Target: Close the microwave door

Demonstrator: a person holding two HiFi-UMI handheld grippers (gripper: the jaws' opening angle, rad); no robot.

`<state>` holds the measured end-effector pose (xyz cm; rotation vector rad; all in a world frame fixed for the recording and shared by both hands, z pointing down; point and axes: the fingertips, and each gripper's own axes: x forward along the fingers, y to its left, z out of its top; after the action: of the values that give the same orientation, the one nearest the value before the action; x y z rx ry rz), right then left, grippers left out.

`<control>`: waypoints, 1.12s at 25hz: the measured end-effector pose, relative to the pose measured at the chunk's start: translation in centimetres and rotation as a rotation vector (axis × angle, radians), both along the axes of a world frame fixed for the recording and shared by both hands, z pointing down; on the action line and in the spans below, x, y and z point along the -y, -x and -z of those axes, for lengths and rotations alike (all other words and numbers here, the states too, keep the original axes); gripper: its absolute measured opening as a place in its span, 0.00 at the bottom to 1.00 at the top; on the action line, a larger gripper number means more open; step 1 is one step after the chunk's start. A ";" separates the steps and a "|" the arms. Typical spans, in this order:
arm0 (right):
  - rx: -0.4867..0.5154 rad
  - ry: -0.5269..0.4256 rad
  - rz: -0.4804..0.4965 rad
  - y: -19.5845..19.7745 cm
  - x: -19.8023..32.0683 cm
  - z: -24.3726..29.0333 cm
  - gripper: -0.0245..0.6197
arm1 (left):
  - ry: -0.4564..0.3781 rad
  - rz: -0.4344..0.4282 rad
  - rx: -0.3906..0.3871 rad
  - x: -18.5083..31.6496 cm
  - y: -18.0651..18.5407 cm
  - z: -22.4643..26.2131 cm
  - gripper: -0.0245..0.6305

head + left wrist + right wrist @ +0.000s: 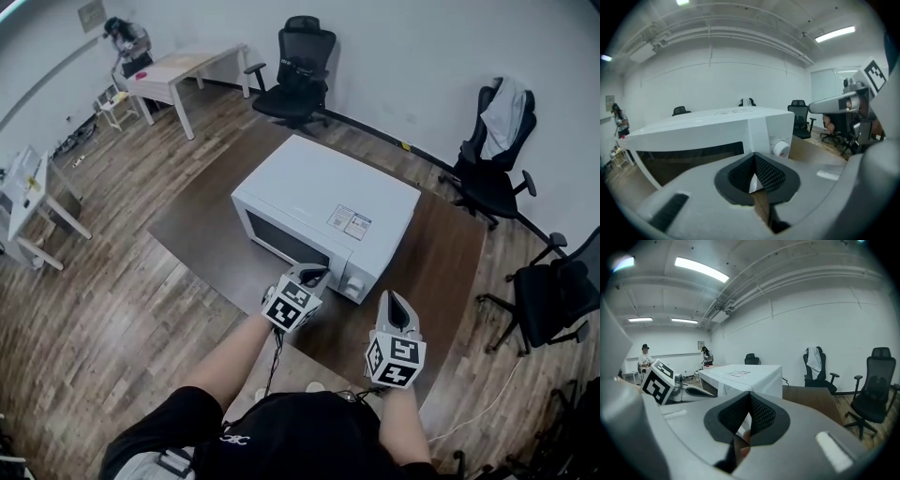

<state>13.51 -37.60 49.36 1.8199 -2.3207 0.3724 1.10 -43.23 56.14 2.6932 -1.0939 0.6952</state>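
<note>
A brown table (442,274) bears one thing — a white microwave (323,199).

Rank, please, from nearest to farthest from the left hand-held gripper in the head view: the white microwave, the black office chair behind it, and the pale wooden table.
1. White box-shaped microwave, directly ahead of the left hand-held gripper.
2. Black mesh office chair, beyond the microwave, at top centre.
3. Pale wooden table, farther off at the upper left.

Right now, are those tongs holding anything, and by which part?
Nothing. The left tongs and right tongs are both shut, empty, near the microwave.
</note>
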 end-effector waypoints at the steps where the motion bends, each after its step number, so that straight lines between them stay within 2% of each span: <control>1: 0.002 0.000 0.005 0.4 -0.2 0.0 0.05 | 0.000 0.017 -0.026 -0.4 0.4 0.4 0.04; 6: 0.007 -0.004 0.047 3.6 -0.9 0.4 0.04 | 0.007 0.060 -0.113 -2.8 2.4 2.4 0.05; 12: 0.047 -0.023 0.110 7.9 -1.7 1.5 0.04 | 0.017 0.151 -0.219 -5.2 5.5 5.4 0.05; 20: 0.008 -0.026 0.173 13.1 -3.2 1.7 0.04 | 0.031 0.255 -0.267 -8.8 10.8 7.2 0.05; 28: 0.008 -0.026 0.236 17.7 -4.2 1.8 0.04 | -0.024 0.326 -0.237 -11.3 15.4 8.7 0.05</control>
<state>-4.15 -33.44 47.57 1.5327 -2.5197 0.3163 -14.28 -31.90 47.46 2.4478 -1.4313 0.3014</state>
